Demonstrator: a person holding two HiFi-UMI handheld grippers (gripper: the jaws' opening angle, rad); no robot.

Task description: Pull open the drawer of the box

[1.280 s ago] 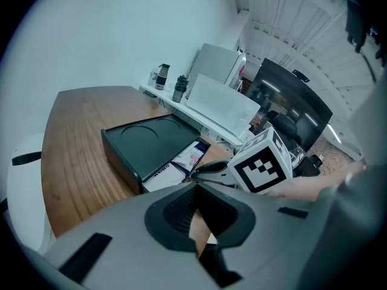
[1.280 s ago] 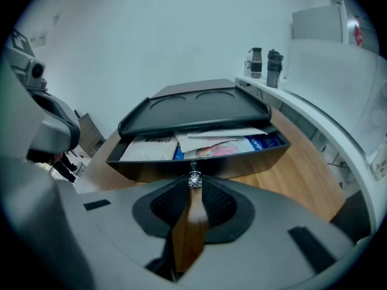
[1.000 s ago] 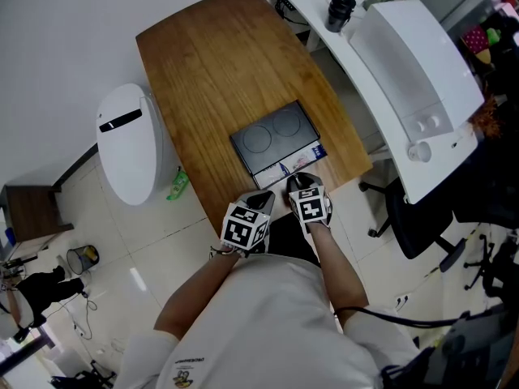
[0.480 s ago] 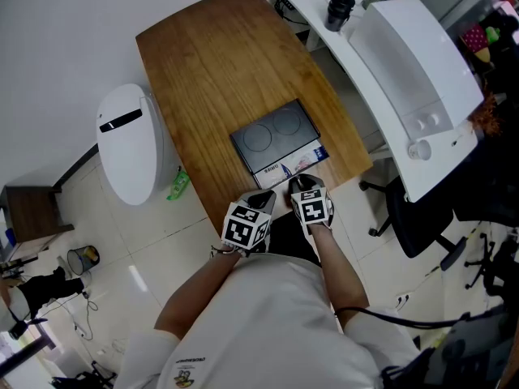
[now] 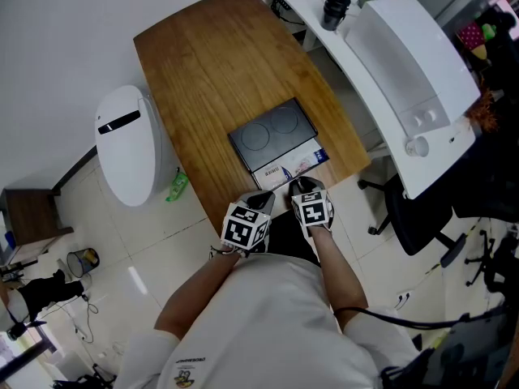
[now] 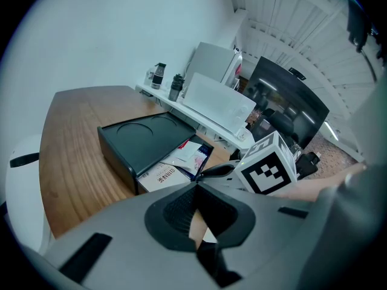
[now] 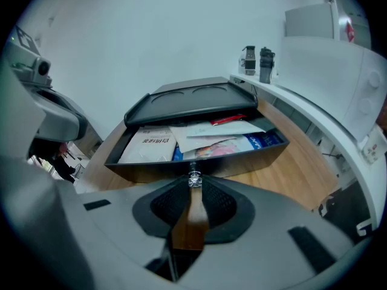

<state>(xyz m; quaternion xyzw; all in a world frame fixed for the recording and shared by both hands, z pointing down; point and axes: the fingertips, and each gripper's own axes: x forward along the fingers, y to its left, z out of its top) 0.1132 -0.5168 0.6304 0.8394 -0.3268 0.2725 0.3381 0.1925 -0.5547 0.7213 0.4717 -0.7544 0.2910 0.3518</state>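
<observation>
Now one drawer (image 7: 242,159) open; right tool (image 7: 193,191) seemingly pinching its knob (image 7: 194,178).

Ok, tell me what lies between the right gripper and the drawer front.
Only the drawer's small clear knob: the right gripper view shows the right gripper closed on it, just off the drawer front. Nothing else lies there.

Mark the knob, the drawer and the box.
knob (image 7: 194,179): right gripper view, the metal stud on the drawer front.
drawer (image 7: 252,161): right gripper view, its dark front wall.
box (image 5: 272,132): head view, its flat black top.
</observation>
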